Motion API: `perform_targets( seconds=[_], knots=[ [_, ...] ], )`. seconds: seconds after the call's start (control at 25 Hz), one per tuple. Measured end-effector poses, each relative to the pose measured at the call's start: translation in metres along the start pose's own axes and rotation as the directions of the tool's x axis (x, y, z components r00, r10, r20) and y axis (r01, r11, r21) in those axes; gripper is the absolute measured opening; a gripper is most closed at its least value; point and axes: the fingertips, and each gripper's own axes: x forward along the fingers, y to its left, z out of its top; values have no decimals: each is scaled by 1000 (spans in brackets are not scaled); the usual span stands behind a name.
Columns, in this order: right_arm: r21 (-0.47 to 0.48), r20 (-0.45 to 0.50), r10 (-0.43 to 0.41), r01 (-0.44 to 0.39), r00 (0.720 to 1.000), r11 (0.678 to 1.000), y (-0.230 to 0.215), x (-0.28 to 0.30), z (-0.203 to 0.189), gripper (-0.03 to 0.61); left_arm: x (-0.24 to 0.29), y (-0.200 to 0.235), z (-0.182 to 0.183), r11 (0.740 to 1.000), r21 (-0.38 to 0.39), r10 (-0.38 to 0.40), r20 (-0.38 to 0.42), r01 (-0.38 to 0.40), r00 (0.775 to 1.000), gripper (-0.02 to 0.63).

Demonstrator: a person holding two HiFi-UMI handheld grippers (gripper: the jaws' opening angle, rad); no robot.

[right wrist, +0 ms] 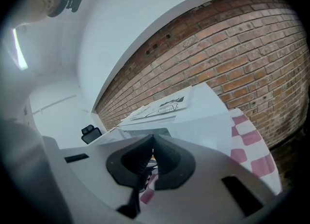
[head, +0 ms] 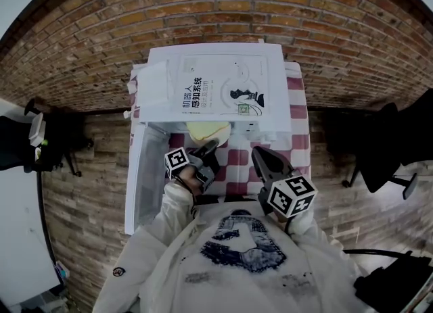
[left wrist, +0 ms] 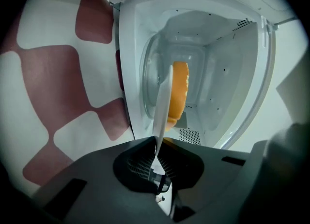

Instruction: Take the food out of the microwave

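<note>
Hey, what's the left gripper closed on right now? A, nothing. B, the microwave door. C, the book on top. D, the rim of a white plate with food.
D: the left gripper is shut on the rim of the white plate, which carries the orange food at the open microwave.

Brick wall [head: 223,7]; black office chair [head: 382,146] at right.

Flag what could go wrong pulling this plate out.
1. Left gripper pinches only the plate rim; with the orange food beyond the grip, it could tilt or slip.
2. The plate sits at the microwave mouth and could clip its frame. The right gripper, shut and empty, offers no support.
</note>
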Motion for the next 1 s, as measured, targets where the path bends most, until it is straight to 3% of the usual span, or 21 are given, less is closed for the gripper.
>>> perform_targets(
  seconds=[0.36,1.0],
  knots=[
    [-2,14,45,-45,999,999,21,3,-2,15,-21,-33,-26,998,12,-65,-18,65,998,19],
    [-24,56,8,-7,998,1000,80,-39,-34,15,-90,-48,-92,995,30,-95,-86,97,992,19]
  ],
)
